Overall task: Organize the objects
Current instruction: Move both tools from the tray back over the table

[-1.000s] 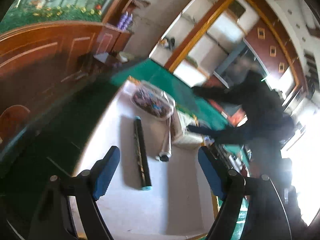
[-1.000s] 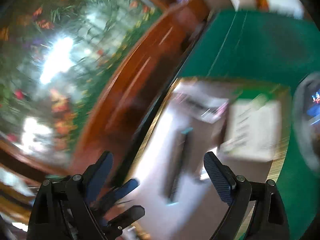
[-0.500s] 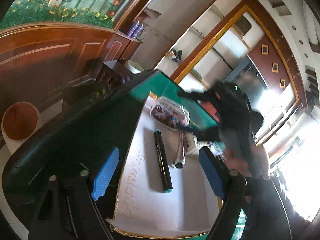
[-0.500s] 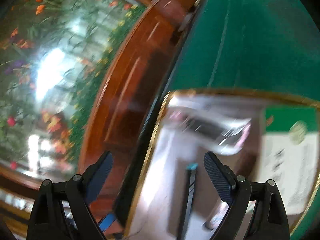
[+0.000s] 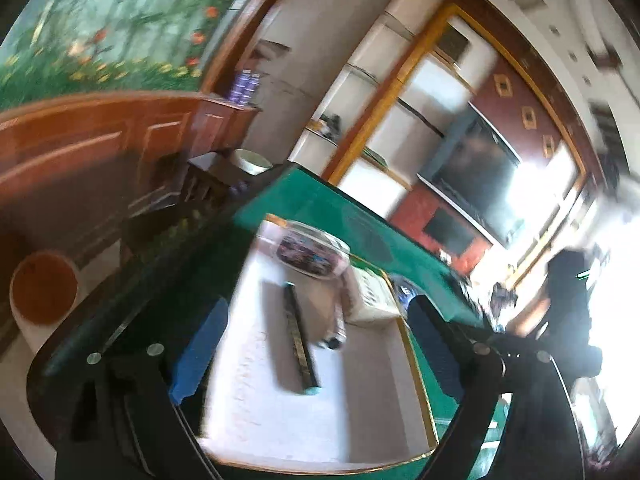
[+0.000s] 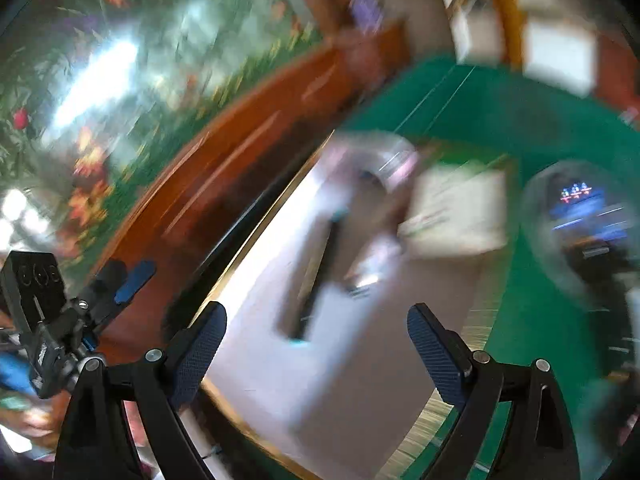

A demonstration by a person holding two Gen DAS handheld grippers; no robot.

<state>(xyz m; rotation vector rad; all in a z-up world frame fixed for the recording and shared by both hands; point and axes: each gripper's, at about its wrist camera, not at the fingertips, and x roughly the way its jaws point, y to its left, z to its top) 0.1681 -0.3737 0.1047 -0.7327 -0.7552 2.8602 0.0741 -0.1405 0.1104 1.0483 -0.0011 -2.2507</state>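
Observation:
A white mat (image 5: 360, 400) with a gold edge lies on the green table (image 5: 320, 200). On it are a long black stick with a teal tip (image 5: 298, 340), a silvery tube (image 5: 340, 320), a clear bag of small items (image 5: 308, 254) and a white box (image 5: 372, 292). My left gripper (image 5: 316, 344) hovers before the mat's near edge, its jaws opening with nothing gripped. My right gripper (image 6: 318, 344) stands open above the mat (image 6: 360, 380), short of the stick (image 6: 316, 276), tube (image 6: 372, 268) and box (image 6: 456, 208). Both views are blurred.
A second clear bag with blue contents (image 6: 580, 216) lies on the green table (image 6: 500, 108) right of the mat. A wood-panelled wall, a dark side table (image 5: 216, 176) and a round bin (image 5: 44, 288) stand to the left. The left gripper's blue pads (image 6: 134, 280) show at the right view's lower left.
The left jaws have widened and the left view has lifted slightly. The right gripper, over the bag and box before, has pulled back to the right; its view now swings across the mat.

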